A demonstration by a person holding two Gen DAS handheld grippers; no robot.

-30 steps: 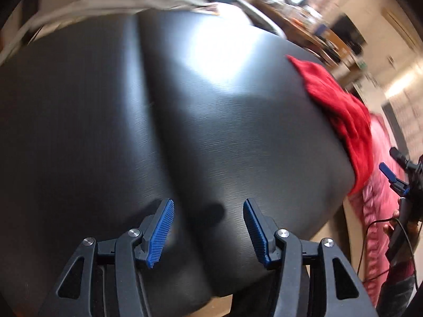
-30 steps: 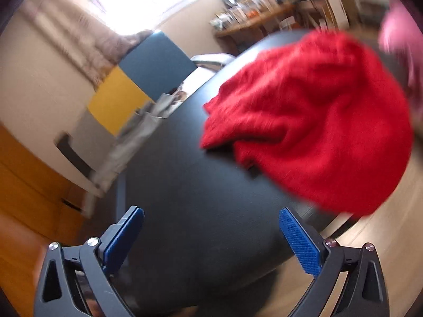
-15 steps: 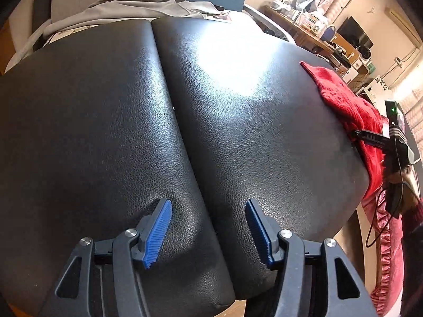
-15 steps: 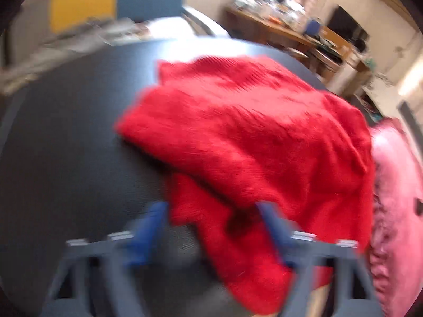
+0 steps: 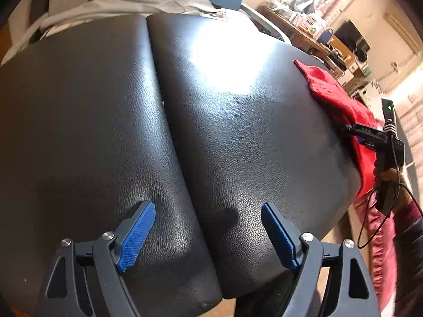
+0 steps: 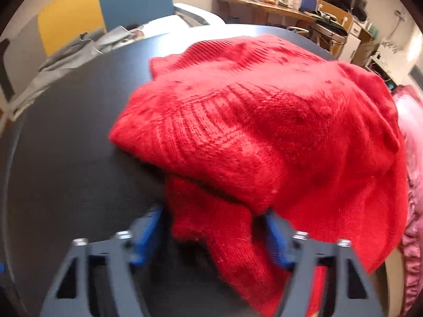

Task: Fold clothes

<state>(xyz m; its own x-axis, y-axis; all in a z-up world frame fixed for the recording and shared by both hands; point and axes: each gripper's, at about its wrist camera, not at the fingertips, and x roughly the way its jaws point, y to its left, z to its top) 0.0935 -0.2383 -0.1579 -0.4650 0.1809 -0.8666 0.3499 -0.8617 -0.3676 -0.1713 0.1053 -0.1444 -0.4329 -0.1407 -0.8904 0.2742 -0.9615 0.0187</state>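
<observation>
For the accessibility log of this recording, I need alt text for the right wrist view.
A rumpled red knit sweater lies on a black surface, a fold of it between the open blue fingers of the right gripper. Grey cloth and a cluttered desk sit behind.

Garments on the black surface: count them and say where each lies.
2. A red sweater bunched at the right edge; grey clothing heaped along the far edge. More may be hidden beneath.

black leather cushion (image 5: 238, 132), red sweater (image 6: 277, 137), grey cloth (image 5: 127, 2)
</observation>
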